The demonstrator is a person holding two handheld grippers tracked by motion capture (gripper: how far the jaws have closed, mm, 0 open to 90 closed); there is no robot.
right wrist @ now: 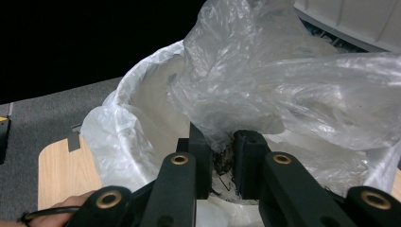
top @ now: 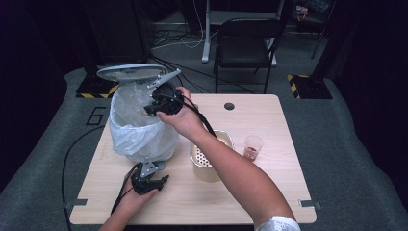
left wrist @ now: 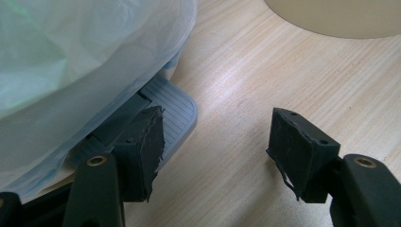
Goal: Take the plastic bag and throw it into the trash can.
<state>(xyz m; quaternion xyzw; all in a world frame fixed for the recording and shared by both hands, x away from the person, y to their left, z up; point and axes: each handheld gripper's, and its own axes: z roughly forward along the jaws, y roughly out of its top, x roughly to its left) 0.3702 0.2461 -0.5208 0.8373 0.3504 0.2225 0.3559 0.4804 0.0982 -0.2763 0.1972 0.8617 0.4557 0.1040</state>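
Lab: floor cables (top: 183, 41), hazard-striped stand bases (top: 308, 86).

a: what sits between the left gripper's (left wrist: 215, 151) black jaws?

b: bare light wooden table (left wrist: 246, 75), nothing else. the jaws stand apart with a clear gap between the pads.

a: and the left jaw?

b: its frayed pad lies over the near edge of a grey ribbed foot pedal (left wrist: 175, 106) that sticks out from under the bin. whether it presses on the pedal, i can't tell.

a: what's above the pedal?

b: a translucent whitish plastic bin liner (left wrist: 80, 61), bulging across the far left and hanging over the pedal's base.

a: anything far right?

b: the curved pale edge of a beige container (left wrist: 331, 19), resting on the table, well apart from the jaws.
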